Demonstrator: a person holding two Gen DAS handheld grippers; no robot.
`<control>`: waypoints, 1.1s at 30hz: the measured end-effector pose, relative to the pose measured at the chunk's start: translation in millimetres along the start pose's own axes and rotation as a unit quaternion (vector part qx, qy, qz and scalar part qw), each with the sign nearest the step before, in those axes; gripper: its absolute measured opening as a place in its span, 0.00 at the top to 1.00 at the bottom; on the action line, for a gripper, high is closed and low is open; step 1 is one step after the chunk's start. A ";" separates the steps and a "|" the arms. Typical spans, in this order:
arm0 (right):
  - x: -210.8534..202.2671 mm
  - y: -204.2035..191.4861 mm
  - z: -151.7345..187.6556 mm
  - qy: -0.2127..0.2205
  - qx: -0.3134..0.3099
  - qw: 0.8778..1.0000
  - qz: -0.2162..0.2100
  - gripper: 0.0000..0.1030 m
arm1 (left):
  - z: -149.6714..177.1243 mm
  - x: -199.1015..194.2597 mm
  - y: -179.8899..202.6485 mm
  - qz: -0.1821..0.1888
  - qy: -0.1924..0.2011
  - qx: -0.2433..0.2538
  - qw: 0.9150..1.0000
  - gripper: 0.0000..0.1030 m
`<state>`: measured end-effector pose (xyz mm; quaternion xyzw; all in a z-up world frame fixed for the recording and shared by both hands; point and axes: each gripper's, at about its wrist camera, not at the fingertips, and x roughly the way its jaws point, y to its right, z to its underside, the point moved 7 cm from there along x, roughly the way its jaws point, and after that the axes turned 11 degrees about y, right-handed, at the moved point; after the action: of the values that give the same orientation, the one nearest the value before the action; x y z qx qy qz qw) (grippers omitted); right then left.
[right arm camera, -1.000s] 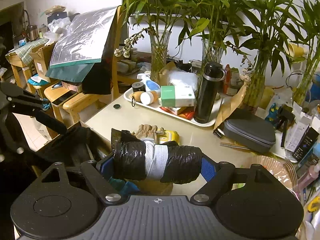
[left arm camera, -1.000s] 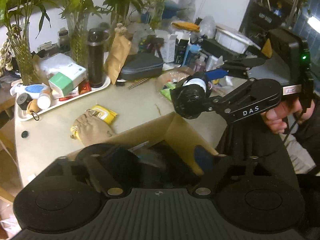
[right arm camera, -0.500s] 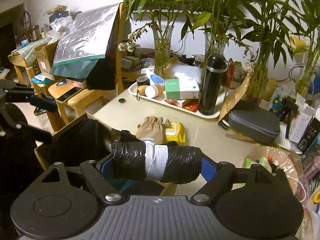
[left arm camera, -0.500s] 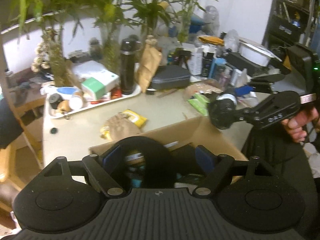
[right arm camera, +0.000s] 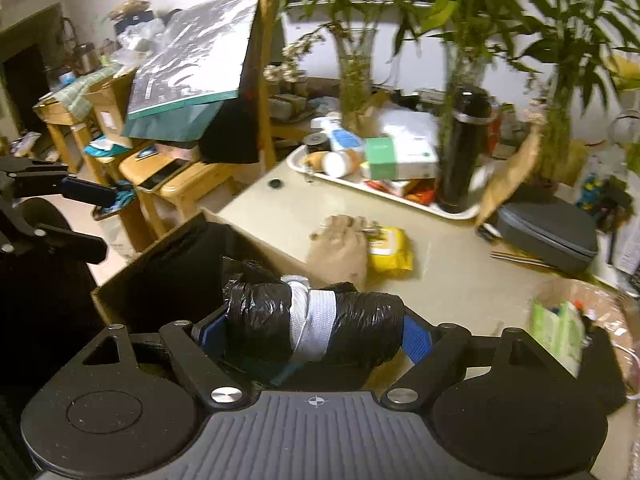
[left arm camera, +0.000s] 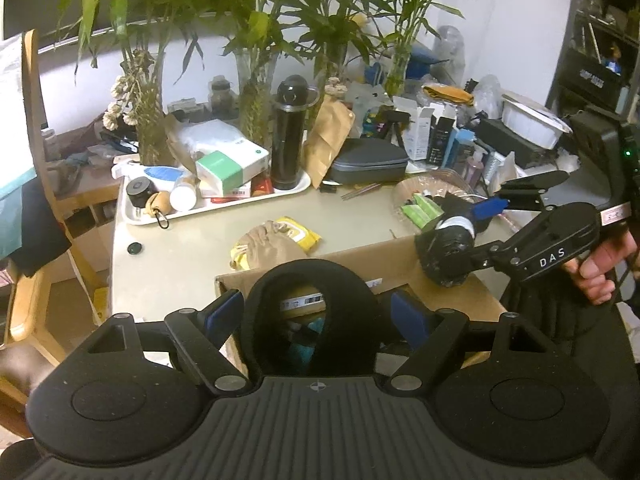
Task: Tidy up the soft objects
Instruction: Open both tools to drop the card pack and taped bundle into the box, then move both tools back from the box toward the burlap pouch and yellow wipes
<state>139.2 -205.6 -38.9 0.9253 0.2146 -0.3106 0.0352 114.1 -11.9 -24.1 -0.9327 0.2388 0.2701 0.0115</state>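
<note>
Two grippers over cardboard box: left gripper clamped on black neck pillow; right gripper grips black bag roll, jaws just widening. Beige pouch on table.

Roll: glossy black wrap, white mesh band at centre. Neck pillow: plain black. Gripper pads: blue; gripper bodies: matt black. Box: brown cardboard. Pouch: tan fabric. Wipes pack: yellow. Table: pale beige. Tray: white. Flask: black. Case: grey. Carton: white with green end.
</note>
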 end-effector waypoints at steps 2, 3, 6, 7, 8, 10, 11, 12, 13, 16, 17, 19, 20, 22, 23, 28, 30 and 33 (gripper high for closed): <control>5.8 -4.0 -2.7 0.008 -0.004 1.000 -0.003 0.05 | 0.7 -0.7 -3.5 -0.007 -0.002 -0.005 1.000 0.22; 7.6 -4.2 -4.0 0.013 -0.006 1.000 0.002 0.00 | 1.1 -1.1 -6.2 -0.010 -0.005 -0.012 1.000 0.22; 12.3 -2.6 -4.8 0.014 -0.002 1.000 0.014 0.00 | 1.7 -2.7 -16.3 -0.008 -0.013 -0.052 0.999 0.22; 13.0 -1.1 -4.1 0.014 0.002 1.000 0.016 0.00 | 1.8 -3.2 -19.1 -0.007 -0.014 -0.060 0.998 0.22; 14.2 0.7 -3.5 0.013 0.005 1.000 0.018 0.00 | 2.4 -3.8 -20.9 -0.010 -0.014 -0.062 0.998 0.22; 13.6 3.9 -1.2 0.013 0.011 1.000 0.021 0.00 | 3.1 -4.0 -24.2 -0.019 -0.014 -0.058 0.998 0.22; 13.2 5.6 0.1 0.013 0.013 1.000 0.023 0.00 | 3.9 -4.0 -25.2 -0.021 -0.015 -0.057 0.998 0.22; 12.3 7.3 1.3 0.014 0.014 0.999 0.027 0.00 | 4.3 -3.4 -26.3 -0.023 -0.015 -0.056 0.998 0.22; 10.9 9.8 2.5 0.017 0.016 0.999 0.032 0.00 | 4.6 -2.7 -27.5 -0.024 -0.016 -0.057 0.998 0.22; 10.4 16.9 5.2 0.024 0.030 0.998 0.041 0.00 | 5.4 0.4 -30.3 -0.030 -0.018 -0.056 0.998 0.22; 10.2 18.7 5.3 0.026 0.037 0.998 0.043 0.00 | 5.0 1.1 -30.8 -0.032 -0.017 -0.056 0.998 0.22; 10.0 21.1 4.0 0.031 0.041 0.998 0.048 0.00 | 2.9 1.7 -32.3 -0.034 -0.010 -0.056 0.998 0.22; 10.2 21.2 3.0 0.033 0.039 0.997 0.051 0.00 | 1.7 2.2 -33.3 -0.034 -0.008 -0.058 0.998 0.22; 11.5 21.4 2.5 0.032 0.035 0.997 0.055 0.00 | -1.6 4.0 -34.6 -0.033 -0.006 -0.062 0.998 0.22; 12.0 21.1 2.9 0.031 0.034 0.997 0.055 0.00 | -2.9 4.8 -34.7 -0.033 -0.004 -0.063 0.997 0.22; 14.0 20.1 6.1 0.025 0.029 0.998 0.058 0.00 | -10.2 10.3 -37.2 -0.035 0.003 -0.065 0.997 0.22; 12.8 19.4 6.2 0.027 0.027 0.998 0.056 0.00 | -12.1 13.3 -38.4 -0.034 0.004 -0.068 0.997 0.22; 12.1 19.7 6.1 0.029 0.030 0.998 0.055 0.00 | -13.6 18.8 -40.4 -0.033 0.004 -0.069 0.997 0.22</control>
<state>152.7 -220.1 -52.2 0.9452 0.1544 -0.2871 0.0181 153.0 13.6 -26.4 -0.9396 0.1888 0.2819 -0.0445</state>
